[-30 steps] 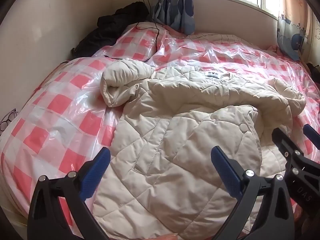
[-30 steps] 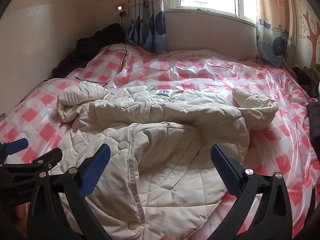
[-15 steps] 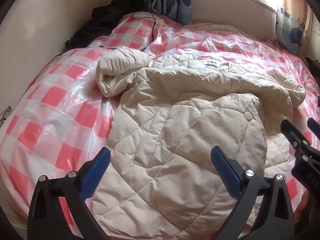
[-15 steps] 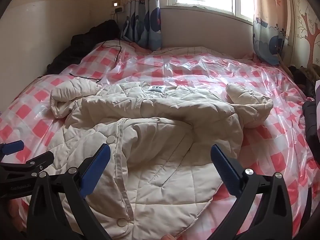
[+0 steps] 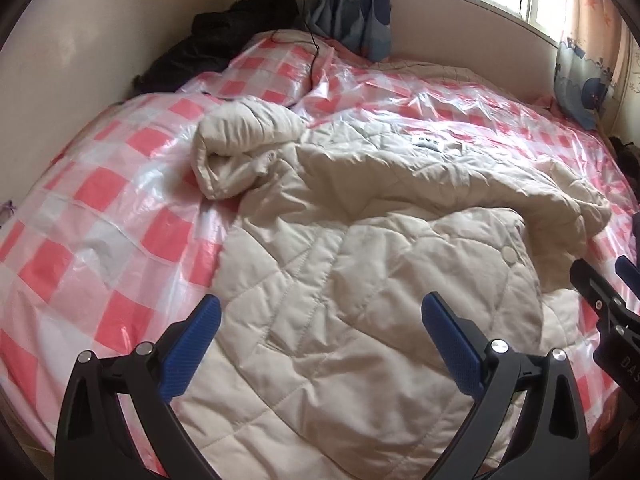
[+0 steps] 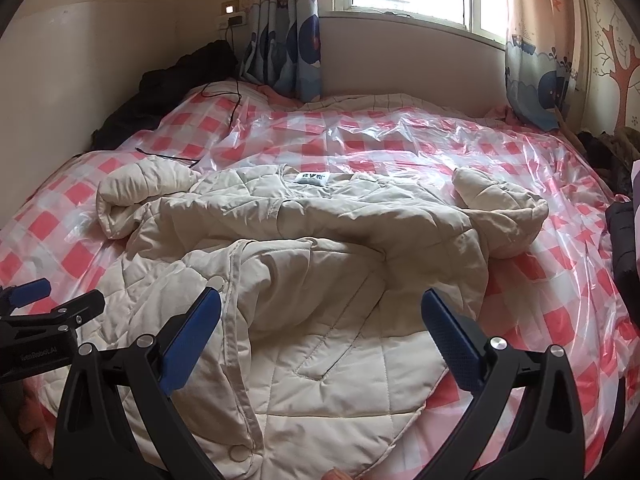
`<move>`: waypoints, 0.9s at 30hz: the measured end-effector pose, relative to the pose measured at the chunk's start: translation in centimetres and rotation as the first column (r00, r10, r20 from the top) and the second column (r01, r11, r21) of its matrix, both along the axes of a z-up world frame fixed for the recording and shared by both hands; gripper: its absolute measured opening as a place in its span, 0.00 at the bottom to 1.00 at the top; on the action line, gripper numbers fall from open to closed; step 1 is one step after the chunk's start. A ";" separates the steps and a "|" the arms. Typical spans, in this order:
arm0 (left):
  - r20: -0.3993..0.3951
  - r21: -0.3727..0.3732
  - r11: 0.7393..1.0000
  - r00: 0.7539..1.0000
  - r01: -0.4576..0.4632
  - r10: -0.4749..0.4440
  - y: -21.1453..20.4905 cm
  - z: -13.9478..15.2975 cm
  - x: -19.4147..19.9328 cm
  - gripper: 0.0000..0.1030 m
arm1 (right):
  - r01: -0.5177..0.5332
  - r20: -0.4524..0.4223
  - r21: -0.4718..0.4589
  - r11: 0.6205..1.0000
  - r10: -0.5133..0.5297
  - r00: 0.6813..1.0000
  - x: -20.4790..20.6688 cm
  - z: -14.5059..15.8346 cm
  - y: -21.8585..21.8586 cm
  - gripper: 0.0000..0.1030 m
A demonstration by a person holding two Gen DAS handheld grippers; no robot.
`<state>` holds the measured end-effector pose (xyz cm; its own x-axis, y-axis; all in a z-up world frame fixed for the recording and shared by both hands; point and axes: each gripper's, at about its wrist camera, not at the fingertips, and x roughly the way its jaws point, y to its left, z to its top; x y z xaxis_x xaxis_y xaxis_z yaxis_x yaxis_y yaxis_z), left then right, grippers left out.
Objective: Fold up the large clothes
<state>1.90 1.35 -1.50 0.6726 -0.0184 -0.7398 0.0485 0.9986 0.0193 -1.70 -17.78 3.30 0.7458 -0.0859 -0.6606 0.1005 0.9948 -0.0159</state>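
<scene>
A cream quilted jacket (image 5: pixel 360 264) lies crumpled on the bed, collar label away from me, front panels loosely overlapped. Its left sleeve (image 5: pixel 240 152) is bunched up at the far left and its right sleeve (image 6: pixel 500 208) is curled at the far right. My left gripper (image 5: pixel 320 336) hovers open over the jacket's near left hem, nothing between its blue pads. My right gripper (image 6: pixel 320 332) is open too, above the near right panel (image 6: pixel 340 360), holding nothing. Each gripper shows at the edge of the other's view.
The bed (image 5: pixel 100 216) is covered by a pink-and-white checked sheet under clear plastic. Dark clothing (image 5: pixel 216 40) is piled at the far left corner by the wall, with a black cable (image 6: pixel 236 108) trailing onto the bed. More dark items (image 6: pixel 624 240) sit at the right edge. Curtains and a window stand behind.
Both grippers have drawn back and risen slightly from the jacket, still open. The jacket has not moved.
</scene>
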 end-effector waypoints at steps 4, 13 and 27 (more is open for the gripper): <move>0.022 0.096 0.995 1.000 -0.011 0.009 -0.5 0.5 0.5 0.93 | -0.002 -0.008 0.004 1.000 0.002 1.000 0.7 -0.5 0.1 0.94; 0.023 0.082 0.997 1.000 0.009 -0.011 -1.1 0.3 1.5 0.94 | -0.011 -0.018 0.013 1.000 0.011 1.000 2.4 -1.4 0.3 0.94; -0.011 0.089 0.993 0.997 0.075 -0.074 -3.9 -0.7 2.5 0.94 | 0.008 -0.034 0.041 0.999 -0.006 0.999 2.7 -1.6 -1.6 0.94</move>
